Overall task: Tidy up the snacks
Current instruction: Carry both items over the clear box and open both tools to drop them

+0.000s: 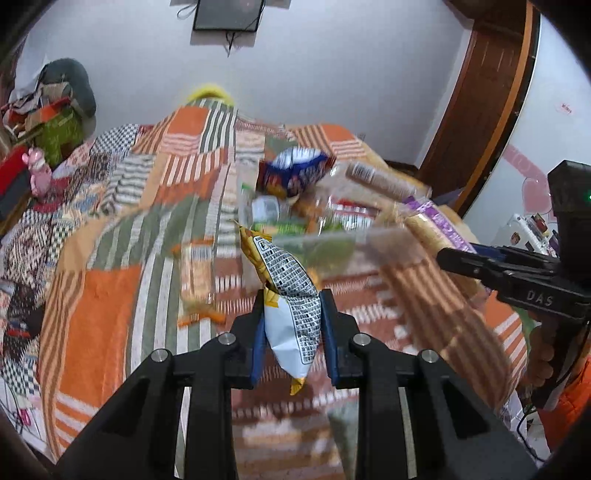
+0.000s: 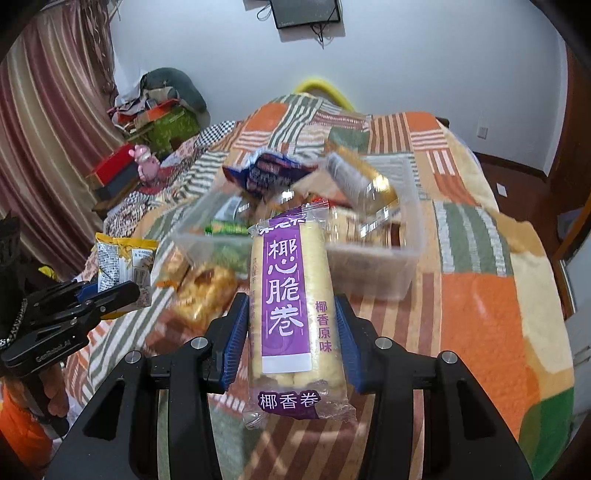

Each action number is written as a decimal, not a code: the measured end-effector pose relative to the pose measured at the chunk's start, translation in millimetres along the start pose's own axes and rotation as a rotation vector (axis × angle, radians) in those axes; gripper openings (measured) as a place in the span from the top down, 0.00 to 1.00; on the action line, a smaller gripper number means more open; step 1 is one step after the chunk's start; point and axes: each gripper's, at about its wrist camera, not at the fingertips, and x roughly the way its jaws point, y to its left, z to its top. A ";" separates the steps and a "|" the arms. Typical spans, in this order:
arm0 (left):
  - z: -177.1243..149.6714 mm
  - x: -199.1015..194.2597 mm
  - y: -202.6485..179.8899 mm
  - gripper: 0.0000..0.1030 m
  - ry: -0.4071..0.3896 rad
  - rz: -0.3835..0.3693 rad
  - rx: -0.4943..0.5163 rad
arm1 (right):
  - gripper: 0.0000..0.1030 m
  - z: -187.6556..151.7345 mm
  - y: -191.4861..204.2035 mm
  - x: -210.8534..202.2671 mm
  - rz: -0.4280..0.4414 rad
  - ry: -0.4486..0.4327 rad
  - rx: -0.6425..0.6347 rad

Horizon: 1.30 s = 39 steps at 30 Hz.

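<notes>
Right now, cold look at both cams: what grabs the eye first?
Both grippers are loaded: the right gripper clamps a purple-labelled pack of rolls, and the left gripper pinches a small yellow and white snack bag. Behind them, a clear plastic box heaped with snacks sits on the orange patchwork blanket.

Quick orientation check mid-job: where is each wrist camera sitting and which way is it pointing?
Left wrist: on the left gripper, looking along its fingers over the patchwork blanket; it clamps a small snack bag; right gripper enters at right.
Right wrist: on the right gripper, facing the clear plastic bin; it clamps a purple coconut roll pack; left gripper at left.
Shared: bin, blanket, wall monitor.
</notes>
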 end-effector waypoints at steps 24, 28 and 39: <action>78.3 76.0 1.1 0.75 -0.030 -0.004 0.028 | 0.59 73.8 -4.1 62.6 -0.033 -0.025 0.034; 80.3 87.5 1.0 0.75 -0.015 -0.009 0.031 | 0.59 75.5 -7.5 70.2 -0.042 -0.015 0.038; 80.4 94.4 -0.2 0.63 0.022 -0.018 0.032 | 0.58 72.9 -7.6 66.4 -0.022 0.004 0.026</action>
